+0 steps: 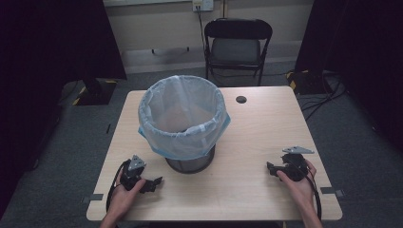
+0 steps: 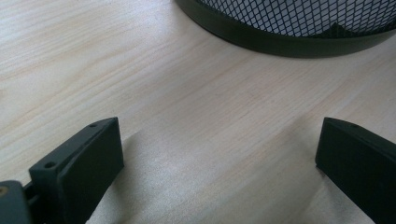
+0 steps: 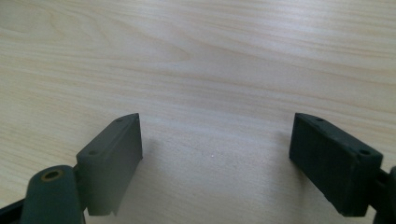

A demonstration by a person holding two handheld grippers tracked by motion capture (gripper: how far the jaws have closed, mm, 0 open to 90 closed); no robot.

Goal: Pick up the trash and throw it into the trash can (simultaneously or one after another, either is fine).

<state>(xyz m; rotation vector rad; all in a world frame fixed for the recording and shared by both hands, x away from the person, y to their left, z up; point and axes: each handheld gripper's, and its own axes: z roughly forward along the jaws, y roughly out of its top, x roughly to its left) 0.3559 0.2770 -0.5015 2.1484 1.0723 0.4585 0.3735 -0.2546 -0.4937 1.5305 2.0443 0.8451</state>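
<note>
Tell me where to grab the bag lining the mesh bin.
Take the bag at its blue folded-over cuff on the near side, coming in from the left hand-held gripper, jaws open. The cuff hangs loose outside the mesh bin, offering a thin pinchable edge.

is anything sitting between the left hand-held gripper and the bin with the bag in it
Nothing visible does. The left hand-held gripper rests open on the table, and the left gripper view shows bare wood running up to the black base of the mesh bin. In the high view the blue-edged bag lines the bin just beyond that gripper.

Curtained lab: black drapes [image 1: 57, 38], floor cables [image 1: 323, 95]
</note>
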